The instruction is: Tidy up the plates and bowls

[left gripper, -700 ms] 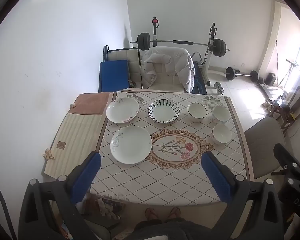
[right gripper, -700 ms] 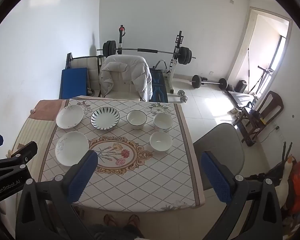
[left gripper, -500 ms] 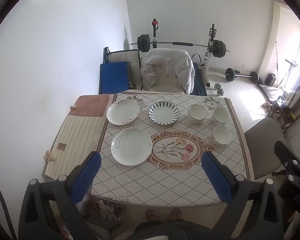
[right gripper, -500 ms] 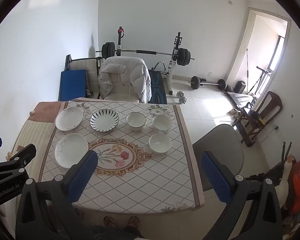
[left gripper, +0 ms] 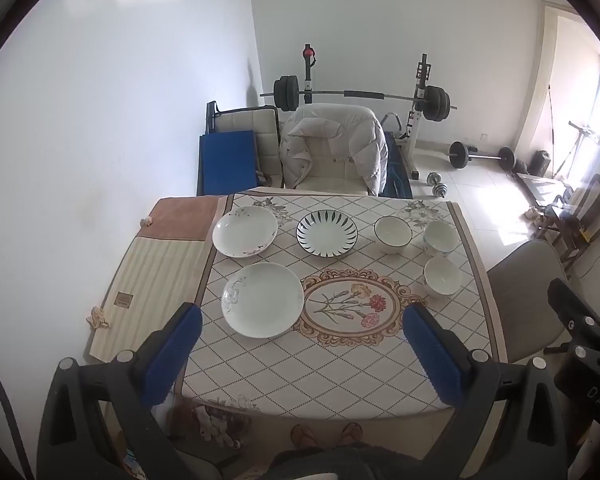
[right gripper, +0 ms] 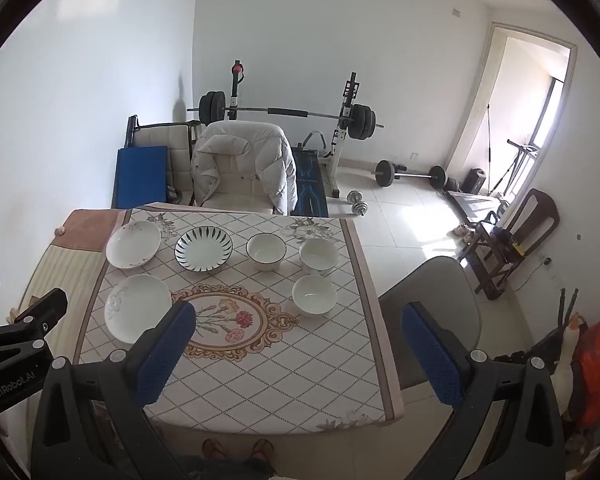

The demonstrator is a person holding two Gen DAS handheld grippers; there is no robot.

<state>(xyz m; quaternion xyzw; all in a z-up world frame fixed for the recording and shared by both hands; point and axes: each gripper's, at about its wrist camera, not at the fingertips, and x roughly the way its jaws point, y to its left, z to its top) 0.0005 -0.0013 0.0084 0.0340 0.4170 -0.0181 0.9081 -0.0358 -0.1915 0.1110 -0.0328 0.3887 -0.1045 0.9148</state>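
On the patterned tablecloth (left gripper: 340, 364) stand three plates: a white one near left (left gripper: 262, 299), a white flowered one far left (left gripper: 245, 231), and a striped one (left gripper: 327, 233). Three white bowls stand at the right: (left gripper: 392, 229), (left gripper: 441, 237), (left gripper: 443, 277). The same dishes show in the right wrist view, with the near plate (right gripper: 137, 307) and near bowl (right gripper: 314, 295). My left gripper (left gripper: 300, 356) and right gripper (right gripper: 300, 356) are both open and empty, held high above the table's near edge.
A chair with a white jacket (left gripper: 334, 146) stands behind the table. A grey chair (right gripper: 432, 316) is at the right side. A striped mat (left gripper: 156, 276) lies left of the table. A weight bench with barbell (left gripper: 360, 96) is at the back wall.
Both grippers have shifted a little. The table and dishes sit slightly differently in view. Nothing on the table has moved.
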